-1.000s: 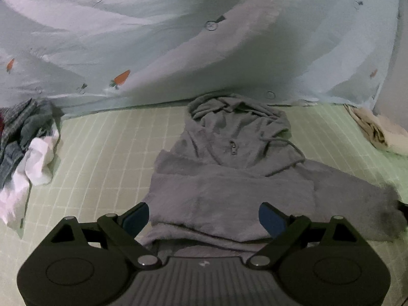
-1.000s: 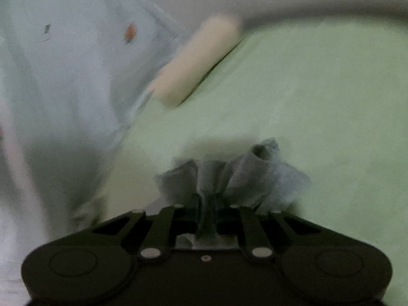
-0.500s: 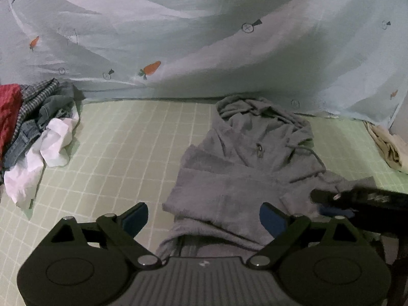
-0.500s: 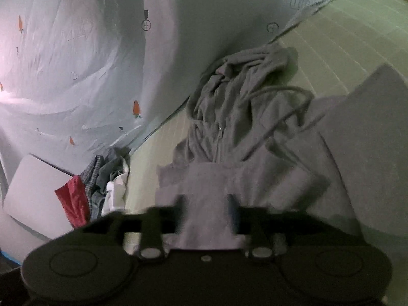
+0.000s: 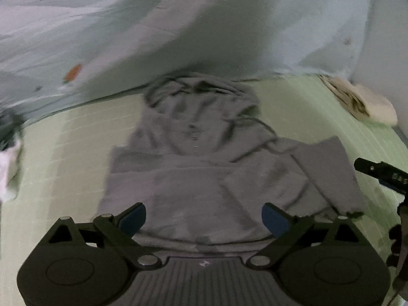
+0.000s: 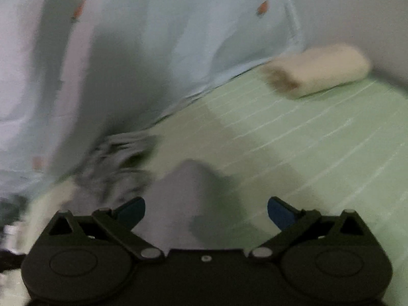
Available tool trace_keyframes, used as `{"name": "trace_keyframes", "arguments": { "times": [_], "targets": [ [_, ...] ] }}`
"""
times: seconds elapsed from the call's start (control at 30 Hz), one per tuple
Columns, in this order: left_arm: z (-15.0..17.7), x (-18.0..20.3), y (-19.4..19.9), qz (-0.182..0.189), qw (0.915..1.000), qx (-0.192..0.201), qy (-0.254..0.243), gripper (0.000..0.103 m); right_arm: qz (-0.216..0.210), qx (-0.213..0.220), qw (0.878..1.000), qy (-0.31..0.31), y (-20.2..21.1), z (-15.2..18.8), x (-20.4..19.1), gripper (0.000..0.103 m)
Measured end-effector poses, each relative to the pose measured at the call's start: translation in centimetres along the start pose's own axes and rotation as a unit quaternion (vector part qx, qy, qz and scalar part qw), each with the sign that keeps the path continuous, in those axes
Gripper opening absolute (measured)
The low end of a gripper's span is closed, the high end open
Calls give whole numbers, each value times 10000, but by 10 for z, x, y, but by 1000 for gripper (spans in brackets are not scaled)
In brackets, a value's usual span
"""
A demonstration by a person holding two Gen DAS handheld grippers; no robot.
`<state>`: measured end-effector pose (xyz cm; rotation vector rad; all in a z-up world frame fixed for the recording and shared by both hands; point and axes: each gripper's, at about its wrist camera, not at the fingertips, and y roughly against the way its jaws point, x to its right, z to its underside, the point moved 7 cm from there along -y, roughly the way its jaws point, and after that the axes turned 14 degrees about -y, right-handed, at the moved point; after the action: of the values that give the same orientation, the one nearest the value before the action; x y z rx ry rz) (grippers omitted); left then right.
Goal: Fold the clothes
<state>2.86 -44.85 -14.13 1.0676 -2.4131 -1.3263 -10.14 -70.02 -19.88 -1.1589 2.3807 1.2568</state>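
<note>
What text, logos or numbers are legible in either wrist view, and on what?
No readable text in either view.
Left gripper: small pale mark on its body, too blurred to read.
Blue sheet: carrot prints and small dark symbols, pictures rather than words, blurred.
Gray hoodie, right gripper: no lettering visible.

Left wrist view: low over the pale green gridded mat [image 5: 76,137], facing the light blue carrot-print sheet [image 5: 178,25]. Right wrist view: similarly low, angled rightward. Shared: mat [image 6: 306,140], sheet [image 6: 178,25], rolled cream towel [image 5: 362,102] [image 6: 318,68].
</note>
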Motion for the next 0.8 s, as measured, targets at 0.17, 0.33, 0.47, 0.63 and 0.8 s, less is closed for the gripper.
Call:
{"name": "trace_keyframes", "arguments": {
  "times": [0.17, 0.33, 0.47, 0.63, 0.8],
  "targets": [
    [-16, 32, -25, 410, 9979, -133, -476, 97, 422, -30, 9986, -314, -7, -5, 34, 103],
    [-32, 69, -48, 702, 9911, -151, -1118, 97, 525, -131, 9978, -384, -15, -1, 45, 103],
    [-39, 87, -75, 684, 9872, -339, -1400, 97, 553, -99, 9983, -160, -24, 3, 38, 103],
    [-36, 91, -93, 849, 9872, -534, -1237, 85, 647, -137, 9976, 184, -27, 6, 33, 103],
    [-31, 87, -96, 952, 9877, -559, -1107, 52, 703, -132, 9968, 350, -28, 8, 32, 103]
  ]
}}
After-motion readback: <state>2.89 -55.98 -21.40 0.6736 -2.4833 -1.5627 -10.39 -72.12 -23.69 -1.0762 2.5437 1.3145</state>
